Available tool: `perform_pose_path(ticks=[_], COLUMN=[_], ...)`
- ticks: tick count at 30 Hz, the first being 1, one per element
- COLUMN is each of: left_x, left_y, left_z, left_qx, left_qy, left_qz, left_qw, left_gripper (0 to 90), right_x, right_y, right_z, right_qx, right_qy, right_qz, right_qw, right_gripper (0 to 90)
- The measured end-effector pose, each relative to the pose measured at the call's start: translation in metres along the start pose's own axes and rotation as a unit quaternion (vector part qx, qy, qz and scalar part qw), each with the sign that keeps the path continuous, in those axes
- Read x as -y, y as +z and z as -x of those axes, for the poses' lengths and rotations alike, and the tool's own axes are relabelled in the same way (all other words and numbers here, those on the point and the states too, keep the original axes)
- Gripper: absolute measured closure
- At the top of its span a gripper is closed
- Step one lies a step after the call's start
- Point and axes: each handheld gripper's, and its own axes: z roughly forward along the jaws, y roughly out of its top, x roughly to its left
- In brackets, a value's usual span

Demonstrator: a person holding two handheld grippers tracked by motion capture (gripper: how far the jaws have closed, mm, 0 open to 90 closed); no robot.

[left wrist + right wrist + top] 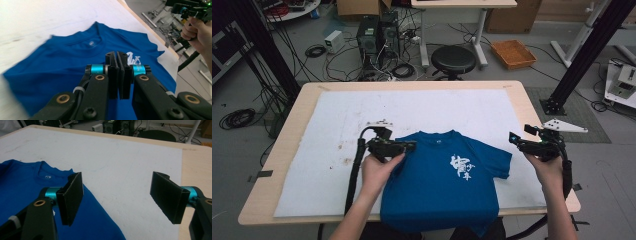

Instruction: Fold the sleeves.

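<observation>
Blue T-shirt [442, 175] flat at near edge of desk [287, 150], hem hanging over. Left gripper [409, 146] pressed together over left shoulder, nothing visibly pinched. Right gripper [514, 140] spread wide beside right sleeve. Risk: hanging hem drags shirt off when tugged.

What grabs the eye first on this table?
A bright blue T-shirt with white lettering lies on the white mat, its hem hanging over the near edge. The left hand-held gripper sits closed at its left shoulder; the right hand-held gripper is open beside the other sleeve.
</observation>
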Motion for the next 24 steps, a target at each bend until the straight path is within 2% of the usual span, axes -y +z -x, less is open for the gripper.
perform_pose_path(ticks=[2,5,6,7,9,10,11,12,13,14,15,16,17,18,19,20,23,24], left_x=[0.0,0.002,0.003,0.003,0.005,0.007,0.008,0.008,0.013,0.013,0.018,0.022,0.026,0.026,0.031,0.035,0.044,0.045], left_y=[0.016,0.029,0.026,0.026,0.016,0.001,-0.007,-0.007,-0.025,-0.025,-0.043,-0.052,-0.06,-0.06,-0.067,-0.074,-0.09,-0.094], left_z=[0.001,0.001,0.0,0.0,-0.003,-0.007,-0.01,-0.01,-0.015,-0.015,-0.021,-0.025,-0.029,-0.029,-0.034,-0.039,-0.053,-0.057], left_qx=[0.005,-0.003,-0.021,-0.021,-0.024,-0.042,-0.052,-0.052,-0.071,-0.071,-0.094,-0.104,-0.114,-0.114,-0.12,-0.127,-0.142,-0.143], left_qy=[0.002,0.016,0.028,0.028,0.034,0.047,0.054,0.054,0.067,0.067,0.081,0.084,0.085,0.085,0.086,0.084,0.064,0.06], left_qz=[-0.004,-0.001,0.009,0.009,0.028,0.047,0.055,0.055,0.07,0.07,0.078,0.083,0.087,0.087,0.09,0.091,0.095,0.098], left_qw=[1.0,0.9999,0.9994,0.9994,0.9987,0.9969,0.9957,0.9957,0.9928,0.9928,0.9892,0.9876,0.9861,0.9861,0.9849,0.9841,0.9833,0.983], left_gripper=[86.5,69.1,59.6,57.4,55.6,54.0,53.5,52.9,51.5,51.0,50.9,50.9,50.4,49.7,49.7,49.7,49.7,49.7], right_x=[0.001,0.002,0.003,0.003,0.005,0.006,0.007,0.009,0.01,0.013,0.015,0.018,0.022,0.022,0.028,0.031,0.041,0.041], right_y=[0.0,0.0,0.0,0.0,-0.002,-0.002,-0.002,-0.002,-0.002,-0.001,0.0,0.002,0.005,0.005,0.012,0.016,0.027,0.027], right_z=[0.0,0.002,0.004,0.004,0.009,0.011,0.013,0.015,0.017,0.019,0.022,0.024,0.025,0.025,0.027,0.028,0.03,0.03], right_qx=[0.0,0.001,0.005,0.005,0.008,0.01,0.01,0.01,0.011,0.01,0.011,0.01,0.005,0.005,-0.001,-0.003,-0.013,-0.013], right_qy=[0.001,0.003,0.008,0.008,0.018,0.022,0.026,0.027,0.03,0.033,0.033,0.037,0.041,0.041,0.045,0.044,0.054,0.054], right_qz=[-0.001,-0.004,-0.006,-0.006,-0.014,-0.018,-0.023,-0.027,-0.034,-0.045,-0.055,-0.066,-0.077,-0.077,-0.099,-0.107,-0.127,-0.127], right_qw=[1.0,1.0,0.9999,0.9999,0.9997,0.9995,0.9993,0.9992,0.9989,0.9984,0.9979,0.9971,0.9961,0.9961,0.9941,0.9933,0.9904,0.9904], right_gripper=[26.4,26.4,26.4,26.4,29.2,30.5,33.6,37.3,41.3,45.1,47.3,49.5,51.7,51.7,56.5,58.0,60.6,60.6])
